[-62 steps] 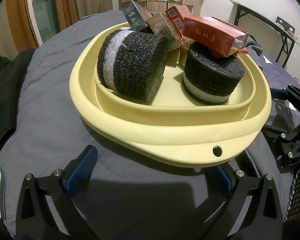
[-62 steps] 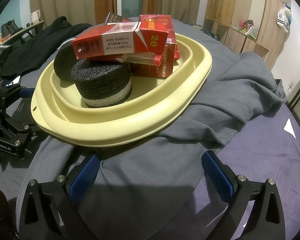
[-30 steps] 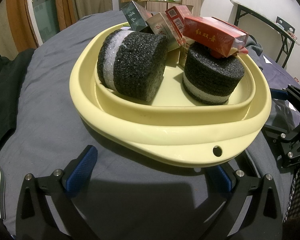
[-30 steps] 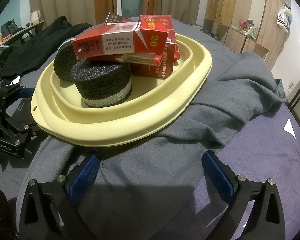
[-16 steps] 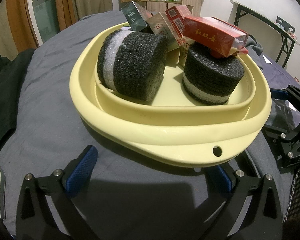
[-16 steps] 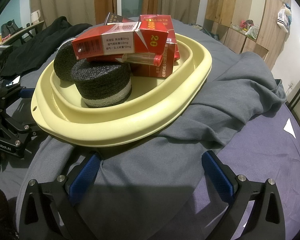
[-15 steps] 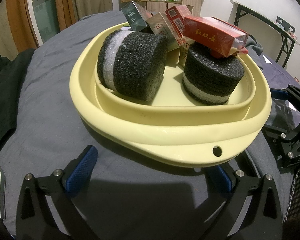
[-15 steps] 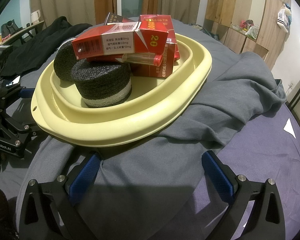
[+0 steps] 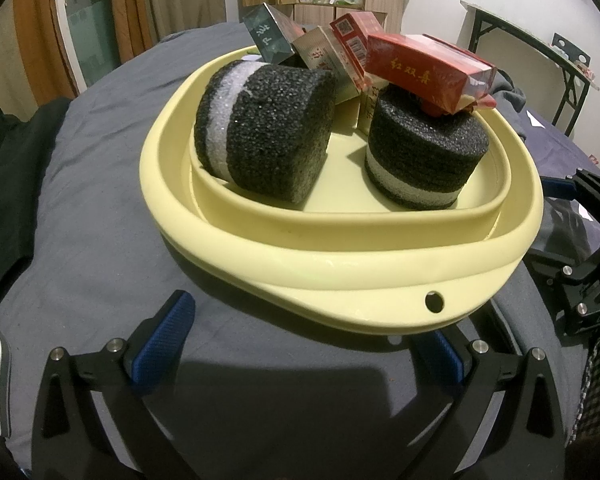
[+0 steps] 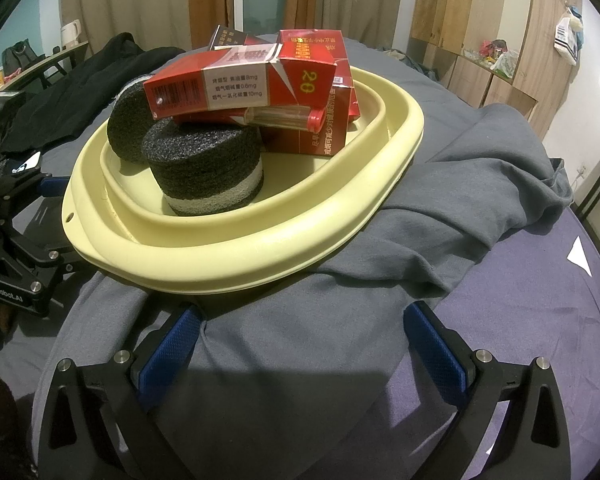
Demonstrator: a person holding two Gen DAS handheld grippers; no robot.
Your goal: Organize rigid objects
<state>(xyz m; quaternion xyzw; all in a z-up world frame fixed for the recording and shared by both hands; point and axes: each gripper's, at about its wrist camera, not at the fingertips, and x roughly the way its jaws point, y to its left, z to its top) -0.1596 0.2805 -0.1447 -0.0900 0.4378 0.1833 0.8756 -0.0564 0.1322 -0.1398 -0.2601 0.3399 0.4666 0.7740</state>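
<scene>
Holding foam rolls (image 9: 264,136) and red boxes (image 10: 240,80), the basin (image 9: 340,264) sits on grey cloth (image 10: 300,360). Left gripper (image 9: 300,344) and right gripper (image 10: 300,344) gape empty beside it.

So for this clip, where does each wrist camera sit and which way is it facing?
Left wrist: behind the open left gripper, low over grey bedding, facing the yellow basin; the right gripper shows at the right edge.
Right wrist: behind the open right gripper, facing the basin from another side; the left gripper shows at left.
Shared: basin, foam cylinders, red carton.
</scene>
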